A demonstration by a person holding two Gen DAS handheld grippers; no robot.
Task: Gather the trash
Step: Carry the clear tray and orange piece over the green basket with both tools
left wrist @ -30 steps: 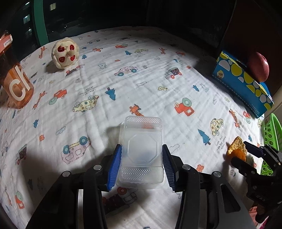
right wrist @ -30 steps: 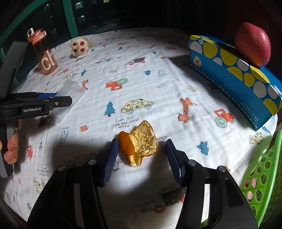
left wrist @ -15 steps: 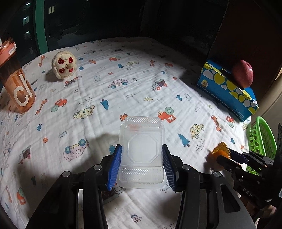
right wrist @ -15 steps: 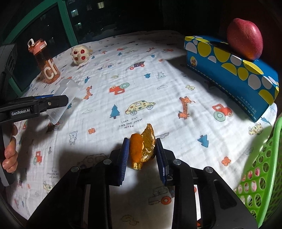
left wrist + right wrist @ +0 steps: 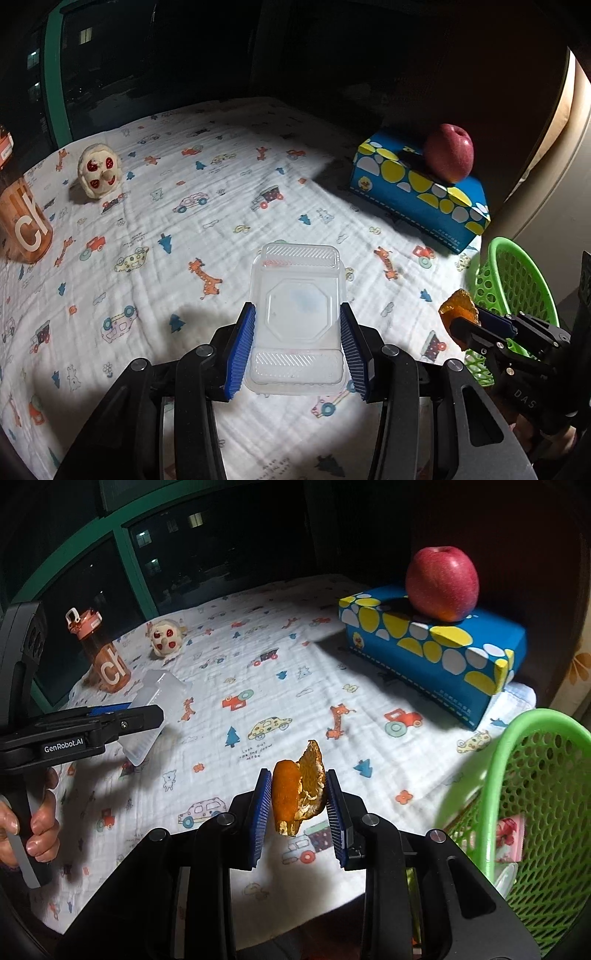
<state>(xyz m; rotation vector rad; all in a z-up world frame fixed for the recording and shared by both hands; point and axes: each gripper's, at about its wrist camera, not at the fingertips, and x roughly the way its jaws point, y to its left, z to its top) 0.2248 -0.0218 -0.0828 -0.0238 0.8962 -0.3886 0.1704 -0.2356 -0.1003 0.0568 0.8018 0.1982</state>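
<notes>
Right wrist view: the right gripper point(image 5: 297, 806) is pinching an orange peel point(image 5: 298, 792) above the bed, near the green basket point(image 5: 517, 775), probably for dropping. The left gripper point(image 5: 297, 347) is clamping a clear plastic container point(image 5: 299, 314) by its sides, lifted too.

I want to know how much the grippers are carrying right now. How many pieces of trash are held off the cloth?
2. The clear plastic container sits in the left gripper; the orange peel is pinched in the right gripper. The green basket may hide more.

Clear glossy plastic box point(image 5: 297, 317), perhaps
</notes>
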